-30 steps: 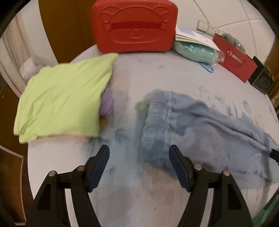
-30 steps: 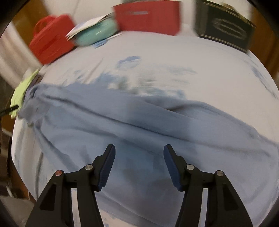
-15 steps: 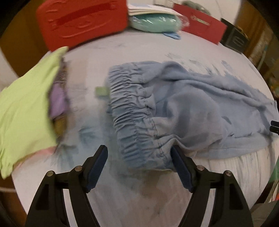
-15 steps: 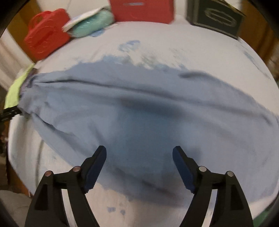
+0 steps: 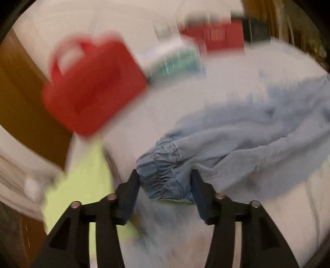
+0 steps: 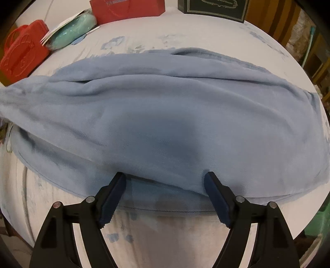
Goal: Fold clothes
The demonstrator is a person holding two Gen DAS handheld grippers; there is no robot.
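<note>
Blue trousers [image 6: 165, 115] lie spread lengthwise across the white table [image 6: 156, 233], elastic waistband [image 5: 163, 175] bunched at my left end, far leg end cut off at the frame edge. My left gripper [image 5: 165, 185] has the waistband between its fingers, jaws opening; pads look like they touch the gathers on both sides, but the view is smeared, so can't tell if it's a real grip. My right gripper [image 6: 165, 185] straddles the near hem, jaws opening wide, pads not pressing the cloth. Lime-green folded garment [image 5: 82, 185] just left of the waistband, heavily blurred. Red case [image 6: 22, 55], teal bundle [image 6: 74, 34], red bag [image 6: 127, 8], dark box [image 6: 214, 8] line the far edge, tops cropped
</note>
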